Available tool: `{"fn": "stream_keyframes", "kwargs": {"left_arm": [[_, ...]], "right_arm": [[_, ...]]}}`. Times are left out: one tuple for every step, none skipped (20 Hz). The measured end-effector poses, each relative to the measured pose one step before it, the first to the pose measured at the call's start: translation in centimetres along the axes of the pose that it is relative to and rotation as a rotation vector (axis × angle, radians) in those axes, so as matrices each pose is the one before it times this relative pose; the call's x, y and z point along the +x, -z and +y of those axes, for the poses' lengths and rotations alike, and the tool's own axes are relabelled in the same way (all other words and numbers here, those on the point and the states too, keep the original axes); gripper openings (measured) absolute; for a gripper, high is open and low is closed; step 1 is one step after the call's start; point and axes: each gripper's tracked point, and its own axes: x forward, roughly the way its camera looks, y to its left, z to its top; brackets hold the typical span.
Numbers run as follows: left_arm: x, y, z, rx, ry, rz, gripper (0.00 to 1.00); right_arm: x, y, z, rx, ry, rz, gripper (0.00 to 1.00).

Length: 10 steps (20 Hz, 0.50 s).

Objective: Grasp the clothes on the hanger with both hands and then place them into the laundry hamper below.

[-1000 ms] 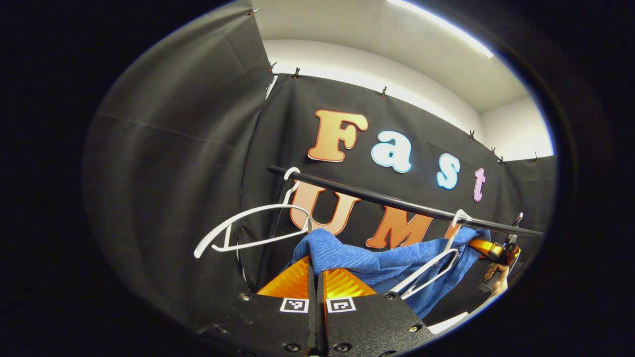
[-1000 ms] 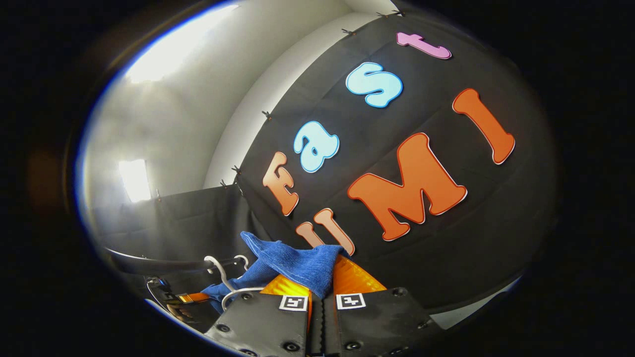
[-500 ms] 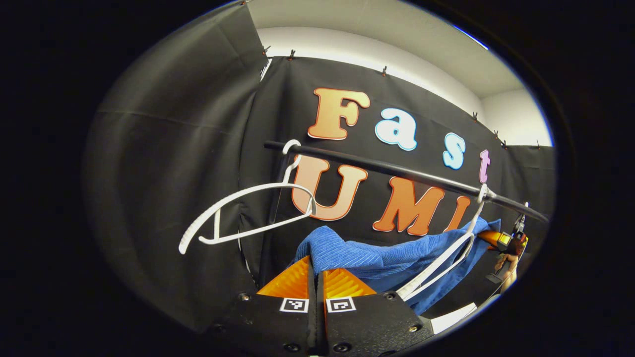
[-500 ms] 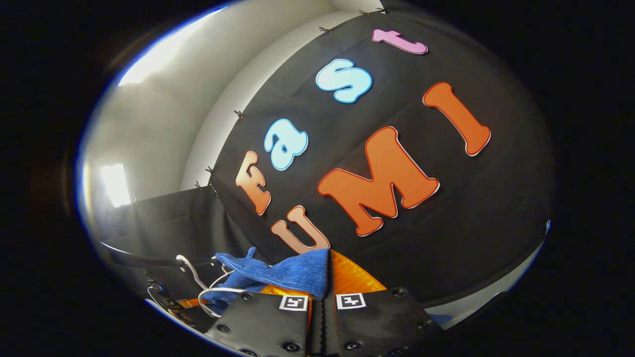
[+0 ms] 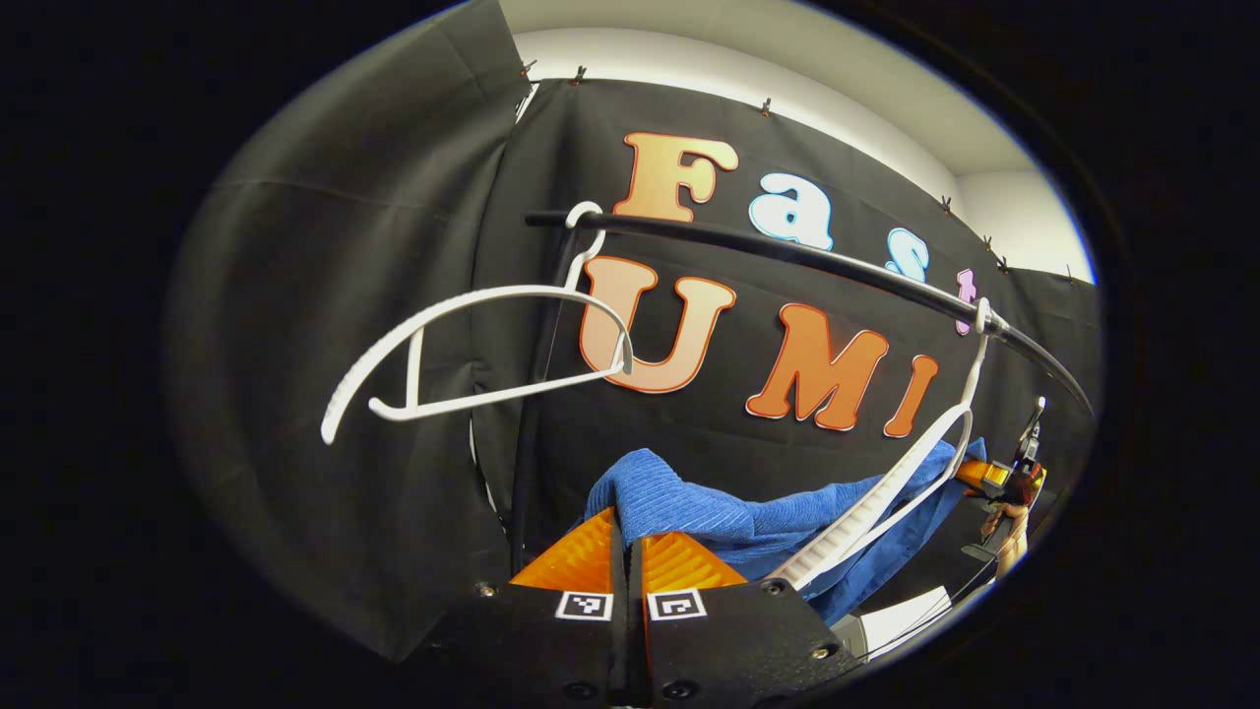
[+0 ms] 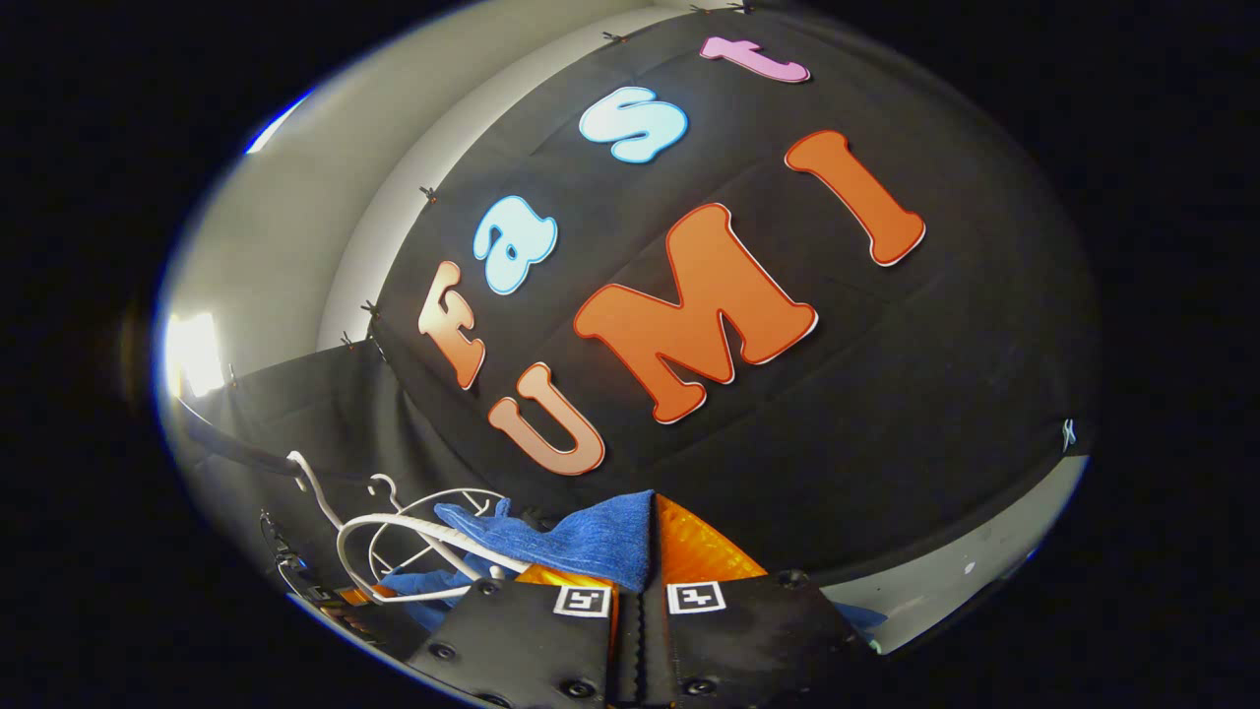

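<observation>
Left gripper view first: the left gripper has its jaws pinched tight on one end of the blue cloth, and the cloth stretches away to the right gripper far off, held by a hand. Why both ends? So it comes off spread, I'd say, not bunched. One hanger lies across the cloth, its hook on the rail; a spare hanger hangs bare farther along. Right gripper view agrees: the right gripper is clamped on its corner of the cloth, with the hanger alongside. The cloth looks partly off the hanger. The hamper lies below, out of sight, so lowering comes next.
</observation>
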Motion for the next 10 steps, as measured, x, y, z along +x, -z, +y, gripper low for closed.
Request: {"fn": "stream_keyframes", "kwargs": {"left_arm": [[-0.094, 0.535, 0.134, -0.00315, -0.00048, 0.00898, 0.00], [0.106, 0.427, 0.213, -0.00131, -0.00119, 0.00867, 0.00], [-0.079, 0.469, 0.152, -0.00046, -0.00170, 0.00794, 0.00], [0.058, 0.488, 0.101, -0.00142, -0.00166, 0.00945, 0.00], [-0.101, 0.712, 0.169, -0.00242, -0.00092, 0.01029, 0.00], [-0.032, 0.507, 0.180, -0.00414, -0.00078, 0.01017, 0.00], [-0.114, 0.754, 0.033, -0.00464, -0.00135, 0.00926, 0.00], [-0.056, 0.503, 0.174, -0.00504, -0.00272, 0.00909, 0.00], [-0.237, 0.669, 0.219, -0.00414, -0.00401, 0.00947, 0.00], [-0.148, 0.575, 0.062, -0.00582, -0.00027, 0.00919, 0.00]], "right_arm": [[-0.260, 0.478, -0.234, 0.00418, 0.00776, 0.00435, 0.01], [-0.341, 0.636, -0.307, 0.00082, 0.00807, 0.00607, 0.01], [-0.346, 0.593, -0.323, -0.00223, 0.01030, 0.00731, 0.01], [-0.288, 0.603, -0.240, -0.00499, 0.01068, 0.00883, 0.07], [-0.164, 0.535, -0.162, -0.00481, 0.01077, 0.00656, 0.07], [-0.295, 0.452, -0.196, -0.00291, 0.01036, 0.00564, 0.07], [-0.202, 0.503, -0.195, 0.00092, 0.00687, 0.00310, 0.07], [-0.287, 0.520, 0.046, 0.01020, 0.00100, 0.00337, 0.08], [-0.360, 0.480, 0.032, 0.01403, 0.00007, 0.00432, 0.08], [-0.341, 0.642, -0.295, 0.00794, 0.00626, 0.00584, 0.08]]}}
